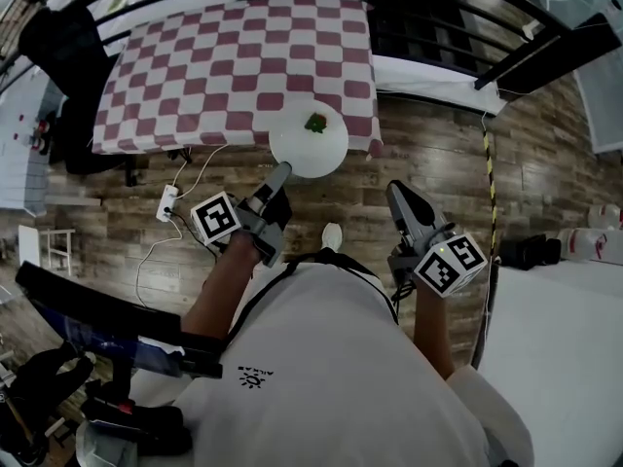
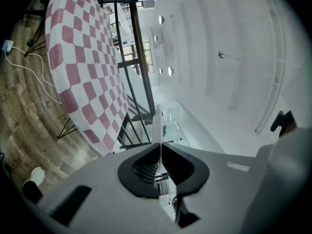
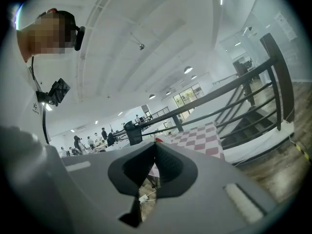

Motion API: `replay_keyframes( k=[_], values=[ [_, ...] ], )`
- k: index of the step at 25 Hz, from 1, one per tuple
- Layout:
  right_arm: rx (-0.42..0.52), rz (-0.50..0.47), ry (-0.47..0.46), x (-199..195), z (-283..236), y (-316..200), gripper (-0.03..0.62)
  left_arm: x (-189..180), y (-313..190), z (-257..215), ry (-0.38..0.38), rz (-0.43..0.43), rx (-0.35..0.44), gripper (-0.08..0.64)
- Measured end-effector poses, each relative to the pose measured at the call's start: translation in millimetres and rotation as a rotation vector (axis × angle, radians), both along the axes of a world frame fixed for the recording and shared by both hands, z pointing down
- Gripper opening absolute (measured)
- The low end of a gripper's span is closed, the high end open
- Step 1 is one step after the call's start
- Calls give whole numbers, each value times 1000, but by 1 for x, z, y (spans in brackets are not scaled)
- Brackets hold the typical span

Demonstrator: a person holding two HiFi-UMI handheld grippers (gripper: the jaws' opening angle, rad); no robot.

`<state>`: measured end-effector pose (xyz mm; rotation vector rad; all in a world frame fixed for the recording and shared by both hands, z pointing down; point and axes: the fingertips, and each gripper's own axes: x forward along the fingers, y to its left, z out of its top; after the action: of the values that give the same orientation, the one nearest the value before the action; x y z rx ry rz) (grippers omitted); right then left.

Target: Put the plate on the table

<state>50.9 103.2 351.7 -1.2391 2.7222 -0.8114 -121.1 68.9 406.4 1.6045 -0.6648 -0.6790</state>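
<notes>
Currently the white plate (image 1: 304,149) is clamped at its near rim by the left gripper (image 1: 281,172), w/ both jaws pressed tight on the thin edge. The plate is held approx. level, overlapping the near edge of the checkered table (image 1: 234,66); whether it touches the cloth can't be told. A small green item (image 1: 315,123) is carried on the plate. The right gripper (image 1: 397,192) is kept apart to the right over the wood floor (image 1: 438,159), jaws together, nothing between.
</notes>
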Motion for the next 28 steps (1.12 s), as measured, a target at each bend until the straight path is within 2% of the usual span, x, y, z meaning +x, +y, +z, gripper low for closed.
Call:
replay_keyframes(
  k=[16, 28],
  values=[
    [-19, -54, -18, 69, 16, -63, 9, 67, -55, 5, -16, -55, -13, 21],
    [-41, -88, -29, 105, 29, -81, 9, 92, -68, 12, -30, -107, -22, 21]
  ],
)
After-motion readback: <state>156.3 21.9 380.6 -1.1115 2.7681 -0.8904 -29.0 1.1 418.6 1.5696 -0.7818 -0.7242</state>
